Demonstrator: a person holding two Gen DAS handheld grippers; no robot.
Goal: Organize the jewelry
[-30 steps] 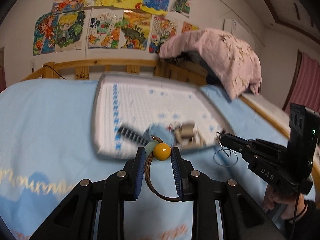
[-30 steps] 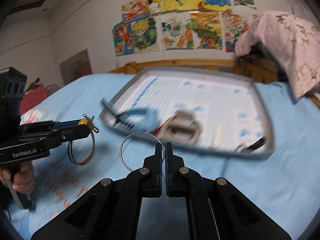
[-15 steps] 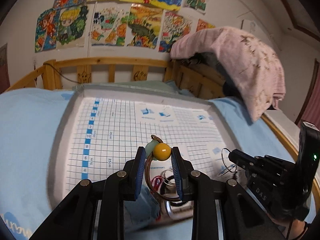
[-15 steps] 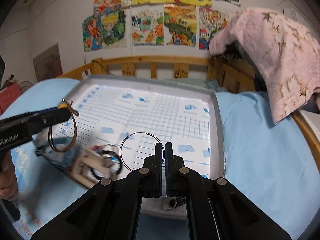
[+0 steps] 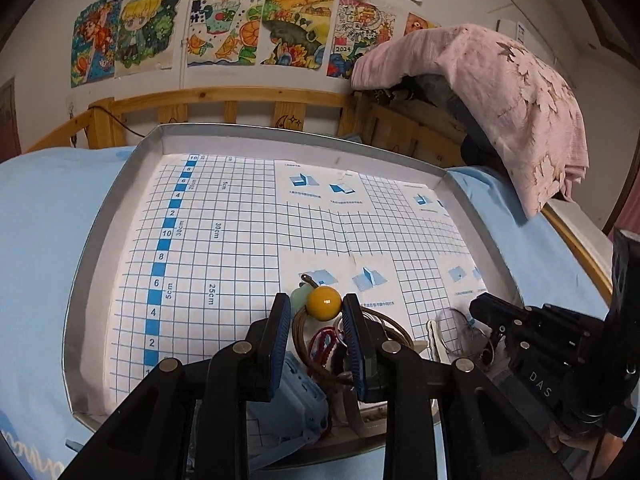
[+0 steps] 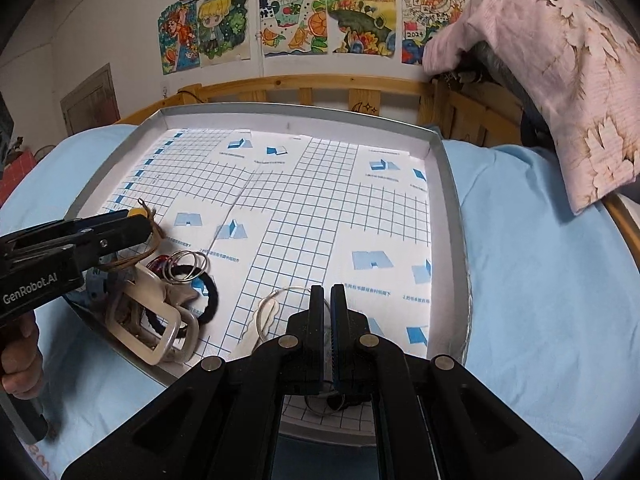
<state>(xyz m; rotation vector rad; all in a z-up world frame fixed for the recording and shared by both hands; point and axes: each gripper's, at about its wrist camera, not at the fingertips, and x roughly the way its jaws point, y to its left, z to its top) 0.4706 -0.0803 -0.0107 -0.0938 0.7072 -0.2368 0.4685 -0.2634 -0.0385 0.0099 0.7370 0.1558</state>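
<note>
My left gripper (image 5: pixel 316 304) is shut on a brown cord bracelet with a yellow bead (image 5: pixel 324 298) and a pale green bead, held over the near edge of a grey tray (image 5: pixel 92 240) lined with blue grid paper. My right gripper (image 6: pixel 327 294) has its pads almost together; a thin silver hoop (image 6: pixel 276 308) sits at its tips, low over the tray (image 6: pixel 452 208). I cannot tell if the pads still pinch it. A pile lies at the tray's near left: silver rings (image 6: pixel 186 266), a black hair tie (image 6: pixel 210 296), a cream buckle (image 6: pixel 156 320), a blue clip (image 5: pixel 296 404).
The tray rests on a bed with a light blue sheet (image 6: pixel 540 260). A wooden bed rail (image 6: pixel 320 88) runs behind it. A pink blanket (image 6: pixel 560 72) is heaped at the back right. Drawings hang on the wall.
Both grippers have moved forward and down over the tray. The bracelet stays in the left gripper. The silver hoop has gone from held up to lying low against the tray floor.
</note>
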